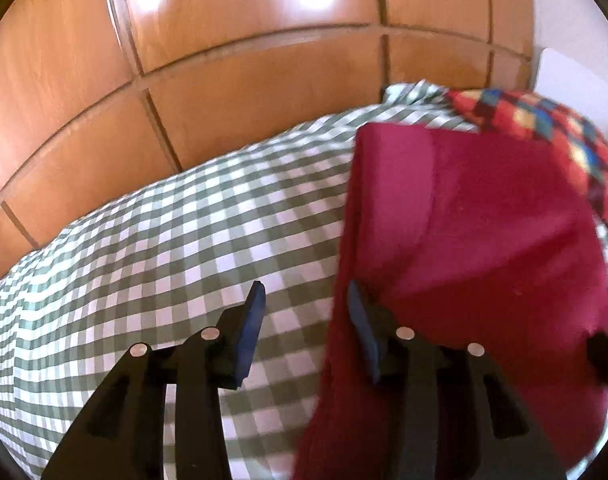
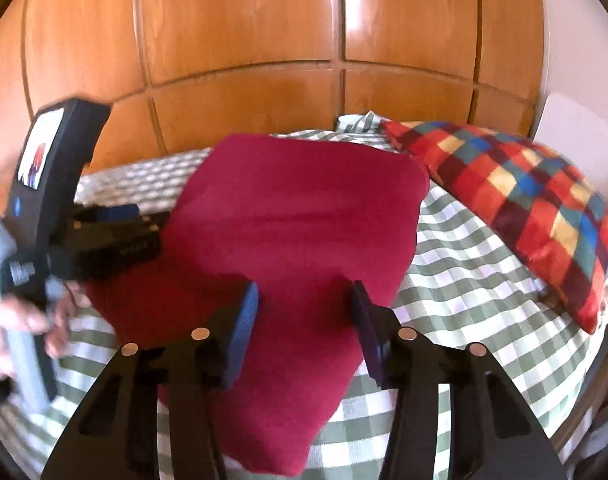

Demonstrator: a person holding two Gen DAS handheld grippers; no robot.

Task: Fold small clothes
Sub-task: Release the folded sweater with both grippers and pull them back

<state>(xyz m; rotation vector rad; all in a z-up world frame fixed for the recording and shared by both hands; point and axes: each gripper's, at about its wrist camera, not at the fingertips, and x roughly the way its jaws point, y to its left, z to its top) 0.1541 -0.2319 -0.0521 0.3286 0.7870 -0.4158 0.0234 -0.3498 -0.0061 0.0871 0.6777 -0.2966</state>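
A dark red garment (image 2: 296, 216) lies folded flat on the green-and-white checked bed sheet (image 2: 464, 280). My right gripper (image 2: 304, 292) hovers over the garment's near part. Its blue pads (image 2: 244, 320) stand apart and press on nothing, so it is open. My left gripper (image 2: 154, 230), held by a person's hand (image 2: 20, 320), reaches to the garment's left edge. In the left wrist view the left gripper (image 1: 304, 292) is open with only checked sheet (image 1: 164, 240) between its fingers. Its right finger (image 1: 360, 332) is at the red garment's (image 1: 464, 240) left edge.
A pillow in red, blue and yellow checks (image 2: 524, 208) lies on the bed to the right of the garment, also seen as the pillow (image 1: 544, 128) in the left wrist view. A glossy wooden wardrobe (image 2: 264, 40) stands close behind the bed. A white wall (image 2: 576, 140) is at far right.
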